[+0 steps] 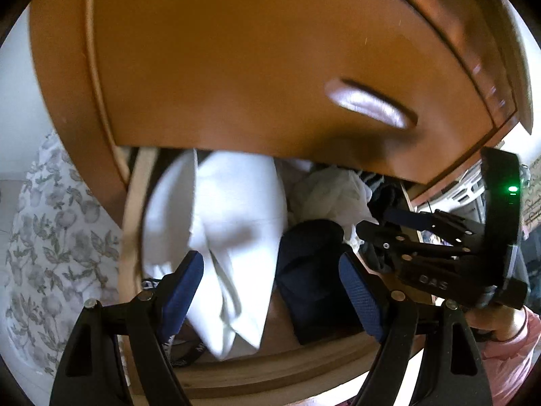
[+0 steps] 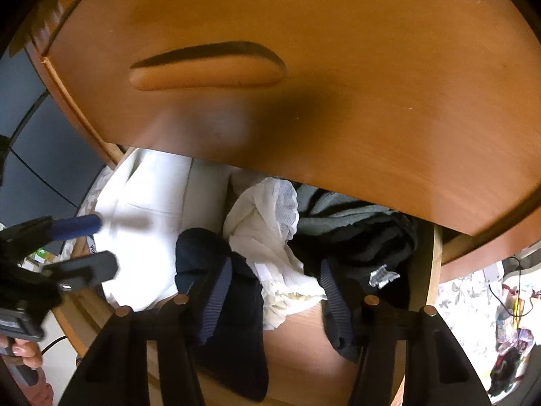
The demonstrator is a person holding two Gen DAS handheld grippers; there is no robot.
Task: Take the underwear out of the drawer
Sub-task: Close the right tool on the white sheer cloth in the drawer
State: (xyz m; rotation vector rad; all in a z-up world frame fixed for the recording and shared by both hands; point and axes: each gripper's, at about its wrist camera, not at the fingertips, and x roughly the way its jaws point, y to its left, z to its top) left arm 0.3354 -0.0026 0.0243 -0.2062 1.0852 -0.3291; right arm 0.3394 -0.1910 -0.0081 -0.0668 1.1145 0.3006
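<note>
Underwear lies in the open wooden drawer (image 2: 421, 291), which fills the lower middle of both views. A smooth white folded piece (image 1: 233, 237) sits on the left side of the drawer, soft and creased. Beside it is a dark navy folded piece (image 2: 216, 264), thick and blocky. A thin, crinkly white garment (image 2: 267, 237) with a mesh edge is bunched up in the middle. On the right lies a grey and black striped knit piece (image 2: 355, 233), rumpled.

Above them hangs a shiny orange-brown wooden drawer front (image 2: 338, 67) with a long curved groove for a handle.

The left gripper (image 1: 274, 291) has its blue bumpy pads wide apart, and the white folded piece sits between them; I cannot tell whether they touch it. The right gripper (image 2: 275, 297) has its ribbed blue pads partly apart over the crinkly white garment and the bare wood floor of the drawer, not squeezing anything.

A hand in a pink sleeve (image 1: 507, 338) shows at the lower right of the left view. Flowery grey cloth (image 1: 50, 237) is at the far left.
</note>
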